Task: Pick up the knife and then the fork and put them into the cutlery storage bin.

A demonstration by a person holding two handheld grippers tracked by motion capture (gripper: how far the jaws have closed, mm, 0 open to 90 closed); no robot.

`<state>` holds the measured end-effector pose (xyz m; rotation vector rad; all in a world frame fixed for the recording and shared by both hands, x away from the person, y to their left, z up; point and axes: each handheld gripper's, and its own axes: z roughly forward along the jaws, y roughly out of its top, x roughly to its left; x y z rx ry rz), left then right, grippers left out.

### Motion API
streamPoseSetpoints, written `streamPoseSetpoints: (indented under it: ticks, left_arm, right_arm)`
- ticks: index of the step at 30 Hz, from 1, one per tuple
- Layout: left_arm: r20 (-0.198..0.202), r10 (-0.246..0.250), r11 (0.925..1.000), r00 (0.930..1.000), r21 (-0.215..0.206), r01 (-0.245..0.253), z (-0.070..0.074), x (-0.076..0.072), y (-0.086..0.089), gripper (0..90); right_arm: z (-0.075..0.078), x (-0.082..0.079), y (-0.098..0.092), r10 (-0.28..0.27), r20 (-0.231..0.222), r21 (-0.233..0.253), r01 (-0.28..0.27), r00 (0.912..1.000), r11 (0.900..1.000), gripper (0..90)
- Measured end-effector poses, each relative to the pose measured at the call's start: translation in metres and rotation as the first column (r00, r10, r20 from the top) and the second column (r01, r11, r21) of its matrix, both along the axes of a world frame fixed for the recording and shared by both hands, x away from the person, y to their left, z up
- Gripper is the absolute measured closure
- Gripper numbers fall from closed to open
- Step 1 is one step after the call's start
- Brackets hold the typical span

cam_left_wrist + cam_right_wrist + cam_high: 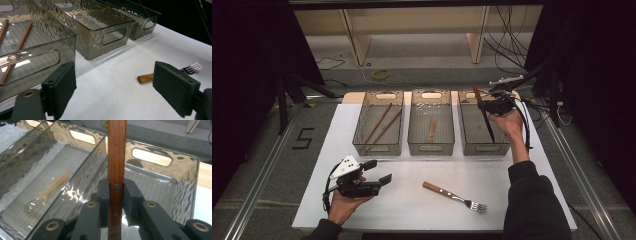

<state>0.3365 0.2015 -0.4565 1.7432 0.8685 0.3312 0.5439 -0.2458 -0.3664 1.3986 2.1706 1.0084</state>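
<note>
On a white table (412,200) in a dark room, left gripper (379,172) gapes wide; right gripper (116,195) clamps a wooden-handled utensil (116,152).

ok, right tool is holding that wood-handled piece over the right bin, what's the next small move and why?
Probably lower it a little into the right bin and open. The right tool is shut on the wood-handled utensil, which hangs above that bin's floor; its dark end already angles down inside. The left tool is open near the fork, ready for that next.
</note>
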Motion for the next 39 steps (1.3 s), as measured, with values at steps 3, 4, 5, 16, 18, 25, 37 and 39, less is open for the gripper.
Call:
streamPoseSetpoints:
  ticks: [3, 4, 5, 16, 18, 25, 37, 39]
  left_arm:
    - [0.001, -0.001, 1.0, 1.0, 0.001, 0.001, 0.0, 0.0, 0.0, 18.2]
    - [0.0, -0.001, 1.0, 1.0, 0.002, 0.001, 0.0, 0.0, 0.0, 18.2]
    - [0.001, -0.001, 1.0, 1.0, 0.003, 0.001, 0.0, 0.0, 0.0, 18.2]
    - [0.001, -0.001, 1.0, 1.0, 0.003, 0.001, 0.0, 0.0, 0.0, 18.2]
    - [0.002, -0.001, 1.0, 1.0, 0.003, 0.001, 0.0, 0.0, 0.0, 18.2]
    - [0.001, -0.001, 1.0, 1.0, 0.004, 0.001, 0.0, 0.0, 0.0, 18.2]
    - [0.001, -0.001, 1.0, 1.0, 0.004, 0.001, 0.0, 0.0, 0.0, 18.2]
    - [0.0, -0.001, 1.0, 1.0, 0.003, 0.001, 0.0, 0.0, 0.0, 18.2]
  right_arm:
    - [-0.001, -0.001, -0.002, -0.002, -0.007, 0.0, 0.002, 1.0, 1.0, 77.2]
    - [-0.001, -0.001, -0.002, -0.003, -0.005, 0.0, 0.003, 1.0, 1.0, 77.2]
    - [-0.002, -0.001, -0.003, -0.005, -0.008, -0.002, 0.005, 1.0, 1.0, 77.2]
    - [-0.019, 0.0, -0.005, -0.029, -0.064, -0.028, 0.028, 0.9975, 0.999, 76.8]
    - [-0.021, 0.001, -0.005, -0.041, -0.082, -0.026, 0.039, 0.9958, 0.999, 76.4]
    - [-0.022, 0.002, -0.006, -0.071, -0.109, -0.043, 0.066, 0.9915, 0.997, 66.7]
    - [-0.005, -0.016, 0.003, -0.008, -0.082, 0.001, 0.008, 0.9966, 1.0, 41.7]
    - [0.0, -0.024, 0.007, 0.029, -0.06, 0.017, -0.028, 0.9978, 0.999, 40.1]
